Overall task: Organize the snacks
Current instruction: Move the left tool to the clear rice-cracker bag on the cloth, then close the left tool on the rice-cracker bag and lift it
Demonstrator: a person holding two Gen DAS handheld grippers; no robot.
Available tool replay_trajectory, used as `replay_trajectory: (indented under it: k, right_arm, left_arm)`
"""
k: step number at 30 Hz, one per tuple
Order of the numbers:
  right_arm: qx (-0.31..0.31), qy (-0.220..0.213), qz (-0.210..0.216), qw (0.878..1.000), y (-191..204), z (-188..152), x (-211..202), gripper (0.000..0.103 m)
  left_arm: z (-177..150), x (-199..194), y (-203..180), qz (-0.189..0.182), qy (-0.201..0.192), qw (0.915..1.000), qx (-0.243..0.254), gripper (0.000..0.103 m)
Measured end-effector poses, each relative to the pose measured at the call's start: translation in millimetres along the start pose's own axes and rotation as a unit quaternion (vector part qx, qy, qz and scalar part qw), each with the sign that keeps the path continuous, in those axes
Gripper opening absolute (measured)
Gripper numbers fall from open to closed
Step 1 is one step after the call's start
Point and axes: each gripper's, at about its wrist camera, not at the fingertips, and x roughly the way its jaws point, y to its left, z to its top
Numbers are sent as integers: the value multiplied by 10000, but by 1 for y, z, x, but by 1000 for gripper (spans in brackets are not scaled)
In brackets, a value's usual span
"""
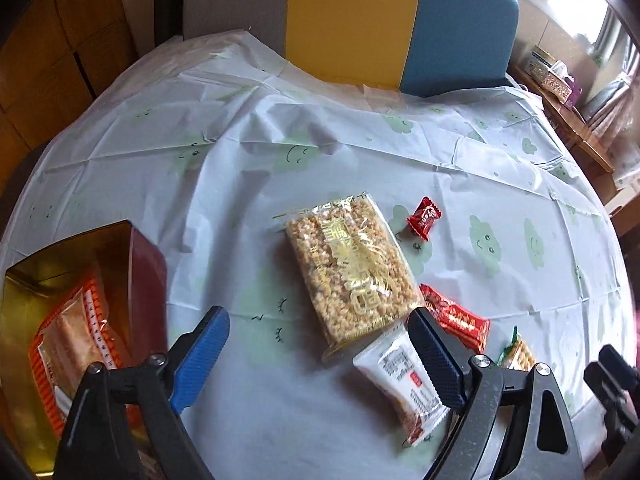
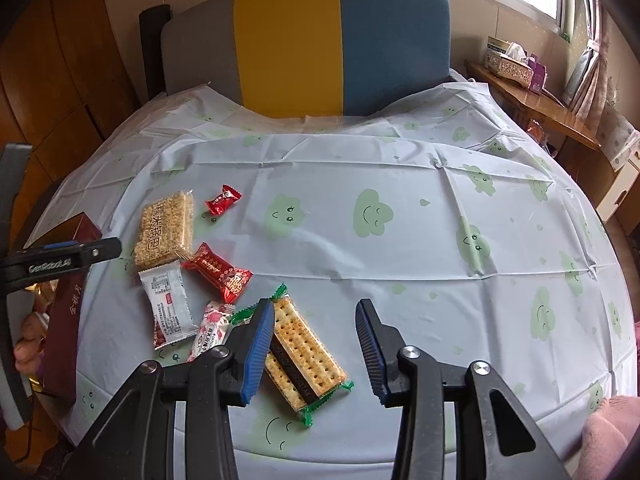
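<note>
The left tool hangs released over the tabletop, its two fingers spread wide with nothing between them, and the right tool is likewise spread apart and empty. On the cloud-printed cloth, near the tabletop's left edge, a clear pack of puffed rice cake lies flat, with a small red candy just beyond its far right corner. At the pack's near end a white sachet lies touching it, and a red wrapped sweet sits just right of that corner, partly behind the left tool's right finger. Toward the near edge a pink-and-white candy rests beside the sachet, and a green-ended cracker pack lies at a slant, its far end under the right tool's left finger. A dark red box with a gold lining stands at the left edge of the tabletop and holds an orange-trimmed packet, possibly biscuits, though the wrapper is too blurred to tell. A yellow and blue chair back rises beyond the far edge.
</note>
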Motion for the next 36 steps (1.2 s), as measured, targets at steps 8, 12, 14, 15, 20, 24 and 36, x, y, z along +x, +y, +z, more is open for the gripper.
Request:
replay_trajectory:
  k: [8, 12, 14, 15, 20, 24, 36]
  right_arm:
    - [126, 58, 137, 9998, -3, 2, 2, 43]
    - [144, 78, 188, 9997, -3, 2, 3, 43]
    - [140, 89, 191, 9997, -2, 2, 4, 43]
    - [142, 94, 188, 9997, -3, 2, 4, 43]
    - [166, 101, 161, 9997, -4, 1, 4, 43]
    - [120, 135, 75, 9998, -3, 0, 6, 43]
    - [164, 140, -73, 9997, -4, -2, 6, 43]
  left_arm:
    - [27, 43, -14, 7, 234, 9997, -53, 91]
    - [31, 57, -17, -14, 240, 9997, -14, 88]
    - [29, 57, -15, -250, 250, 9993, -144, 77]
    - [28, 54, -15, -227, 194, 9994, -184, 73]
    - [24, 24, -11, -470, -40, 9989, 51, 19]
    - [18, 14, -5, -522, 96, 9984, 197, 29]
    - [13, 31, -20, -385, 252, 9989, 8, 83]
